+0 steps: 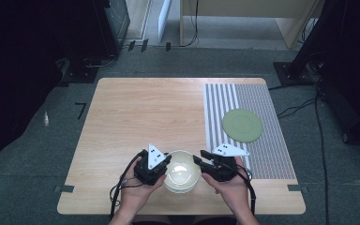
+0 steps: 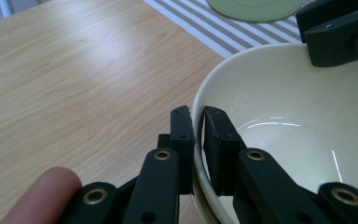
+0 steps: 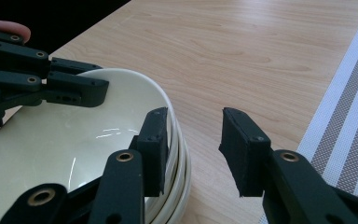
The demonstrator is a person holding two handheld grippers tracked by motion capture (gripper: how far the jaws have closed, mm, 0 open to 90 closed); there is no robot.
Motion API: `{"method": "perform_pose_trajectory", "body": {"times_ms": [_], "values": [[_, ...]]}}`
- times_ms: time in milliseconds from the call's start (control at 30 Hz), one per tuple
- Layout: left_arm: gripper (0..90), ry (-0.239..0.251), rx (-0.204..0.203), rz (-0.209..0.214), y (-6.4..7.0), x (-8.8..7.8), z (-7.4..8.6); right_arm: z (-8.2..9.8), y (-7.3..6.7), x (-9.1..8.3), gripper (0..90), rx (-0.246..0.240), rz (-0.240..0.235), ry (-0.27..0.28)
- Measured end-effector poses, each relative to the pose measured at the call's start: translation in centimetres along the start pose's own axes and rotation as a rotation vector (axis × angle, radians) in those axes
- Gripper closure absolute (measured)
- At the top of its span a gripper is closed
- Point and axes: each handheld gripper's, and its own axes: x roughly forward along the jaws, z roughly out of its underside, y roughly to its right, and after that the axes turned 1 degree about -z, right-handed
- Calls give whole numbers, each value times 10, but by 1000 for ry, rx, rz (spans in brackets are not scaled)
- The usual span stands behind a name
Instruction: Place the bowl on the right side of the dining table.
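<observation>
Stacked cream bowls (image 1: 182, 171), desk's near edge, six o'clock. Left claw (image 2: 197, 135) clamped narrow on top bowl's nine o'clock rim. Right claw (image 3: 193, 149) half-wide astride three o'clock rim, not yet gripping.

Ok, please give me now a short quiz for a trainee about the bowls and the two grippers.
1. True or false: the left gripper is shut on the rim of the top bowl.
2. Where does the green plate lie? A: on the striped mat. B: on bare wood. C: inside the top bowl.
3. How do the jaws of the right gripper stand?

Key: 1 true. 2 A. 3 open, with the top bowl's rim between them, not pinched.
</observation>
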Motion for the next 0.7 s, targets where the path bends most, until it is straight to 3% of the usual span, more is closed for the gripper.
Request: {"method": "perform_pose_trajectory", "body": {"times_ms": [133,300,333,433,533,567,600,700], "values": [[839,29,31,2,0,-2,-1,2,0,1,605,5,-2,-3],[852,87,112,-29,5,-10,-4,3,-2,4,605,-13,0,-3],[852,88,115,-33,6,-10,-4,4,-3,4,605,-14,-1,-3],[841,82,65,-17,4,-10,-4,4,-3,5,609,-28,5,-3],[680,31,46,-1,6,-5,-5,5,-4,6,613,-28,3,-4],[674,18,46,0,7,-3,-4,5,-4,6,612,-28,3,-5],[689,7,45,1,8,-1,-4,5,-4,6,612,-28,4,-5],[791,11,65,-61,10,-1,-3,6,-5,7,612,-32,2,-6]]}}
